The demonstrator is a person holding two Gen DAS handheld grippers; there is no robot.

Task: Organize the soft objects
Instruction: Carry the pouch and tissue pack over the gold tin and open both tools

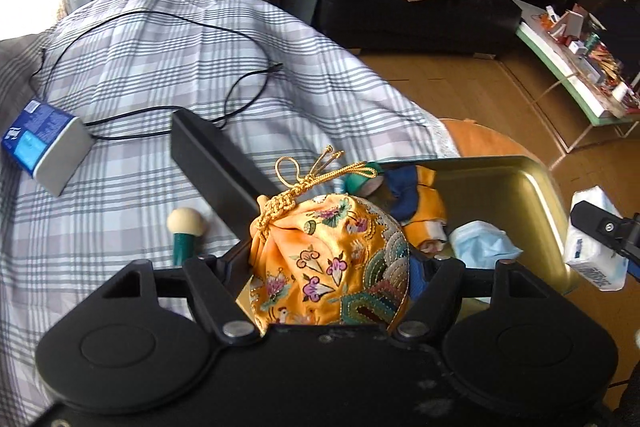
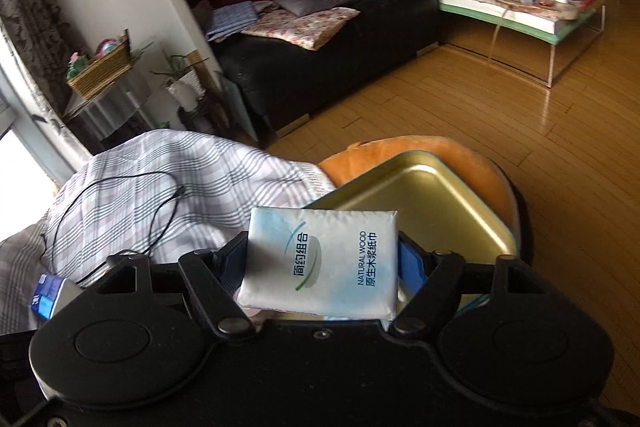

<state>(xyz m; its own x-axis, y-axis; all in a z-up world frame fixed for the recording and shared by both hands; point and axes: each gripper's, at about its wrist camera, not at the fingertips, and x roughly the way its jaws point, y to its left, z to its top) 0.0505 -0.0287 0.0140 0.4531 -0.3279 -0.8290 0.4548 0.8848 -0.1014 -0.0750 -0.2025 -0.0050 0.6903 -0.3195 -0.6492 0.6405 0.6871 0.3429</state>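
In the left wrist view my left gripper [image 1: 328,255] is shut on an orange embroidered drawstring pouch [image 1: 332,251] with a gold cord, held just left of a gold metal tray [image 1: 500,187]. In the tray lie a blue face mask [image 1: 484,243] and an orange and blue soft item [image 1: 424,203]. In the right wrist view my right gripper [image 2: 322,267] is shut on a white and blue tissue pack [image 2: 320,255], above the near edge of the gold tray [image 2: 420,195]. That pack [image 1: 592,259] also shows at the right edge of the left wrist view.
The tray rests on an orange cushion [image 2: 460,155] beside a bed with a plaid sheet [image 1: 160,67]. On the sheet lie a black cable [image 1: 240,83], a blue tissue box [image 1: 44,143], a teal-handled brush [image 1: 184,231] and a long black bar [image 1: 212,155]. A dark sofa [image 2: 320,67] and a cluttered low table [image 2: 520,11] stand across the wooden floor.
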